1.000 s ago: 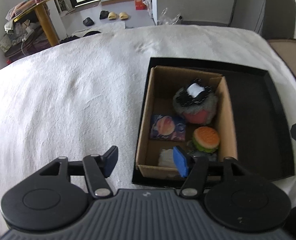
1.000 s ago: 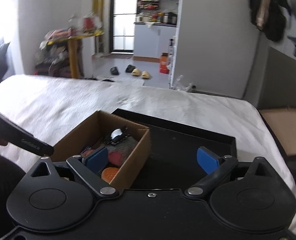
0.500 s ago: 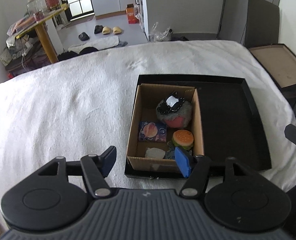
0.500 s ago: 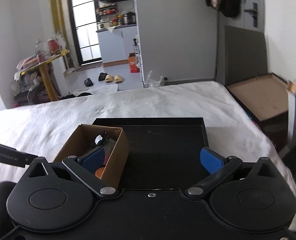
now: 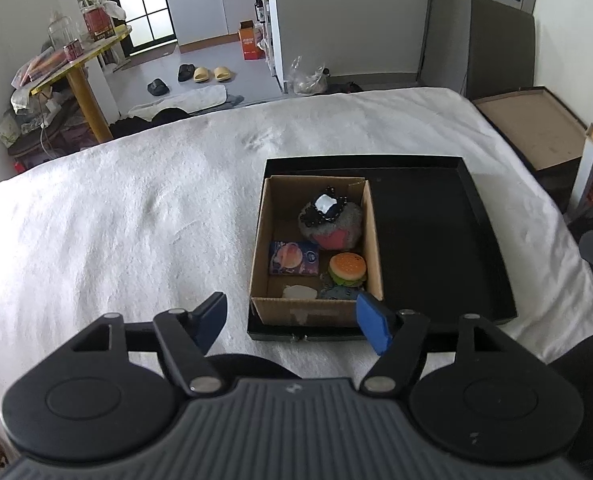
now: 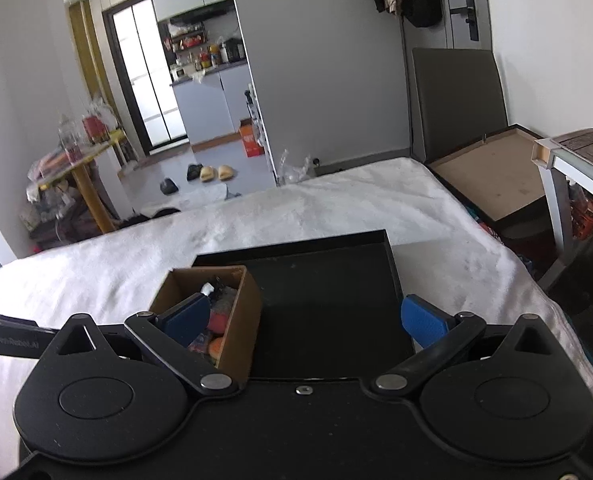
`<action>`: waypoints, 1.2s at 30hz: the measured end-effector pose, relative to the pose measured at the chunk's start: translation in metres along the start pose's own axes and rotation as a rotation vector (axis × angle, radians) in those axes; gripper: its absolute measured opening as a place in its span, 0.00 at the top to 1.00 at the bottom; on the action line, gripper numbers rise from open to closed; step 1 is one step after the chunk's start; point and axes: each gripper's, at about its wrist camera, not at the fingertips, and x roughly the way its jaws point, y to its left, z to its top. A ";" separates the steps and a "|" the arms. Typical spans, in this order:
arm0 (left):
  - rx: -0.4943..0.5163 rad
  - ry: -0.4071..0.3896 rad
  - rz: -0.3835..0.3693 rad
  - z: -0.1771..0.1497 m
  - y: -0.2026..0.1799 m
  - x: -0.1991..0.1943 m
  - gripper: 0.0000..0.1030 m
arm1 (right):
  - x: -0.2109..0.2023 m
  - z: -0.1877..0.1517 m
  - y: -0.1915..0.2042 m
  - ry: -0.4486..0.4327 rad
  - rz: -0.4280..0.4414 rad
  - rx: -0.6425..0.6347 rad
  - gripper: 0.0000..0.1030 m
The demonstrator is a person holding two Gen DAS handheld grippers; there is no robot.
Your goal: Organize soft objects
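Where one box [image 5: 316, 312] sits, five toys.

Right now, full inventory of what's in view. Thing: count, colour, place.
cardboard box: 1, brown, left side of the black tray
black tray: 1, black, on the white bedcover
plush toy: 1, grey and pink with a black and white top, far end of the box
burger toy: 1, orange and green, near right of the box
packet: 1, purple with a pink print, near left of the box
white soft item: 1, white, near wall of the box
bluish item: 1, blue-grey, beside the white one, identity unclear
white bedcover: 1, white, under everything
slippers: 1 pair, tan, floor beyond the bed
left gripper: 1, black with blue pads, open, empty
right gripper: 1, black with blue pads, open, empty
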 end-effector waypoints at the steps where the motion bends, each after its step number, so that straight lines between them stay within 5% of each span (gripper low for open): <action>1: 0.002 -0.005 -0.004 -0.002 -0.001 -0.004 0.32 | -0.003 0.000 0.000 -0.005 -0.008 0.000 0.00; 19: 0.032 -0.099 -0.018 -0.023 -0.005 -0.056 0.24 | -0.049 -0.008 -0.001 -0.027 -0.021 0.044 0.00; 36: 0.037 -0.103 -0.032 -0.047 -0.011 -0.082 0.21 | -0.078 -0.019 0.005 0.001 -0.063 0.024 0.00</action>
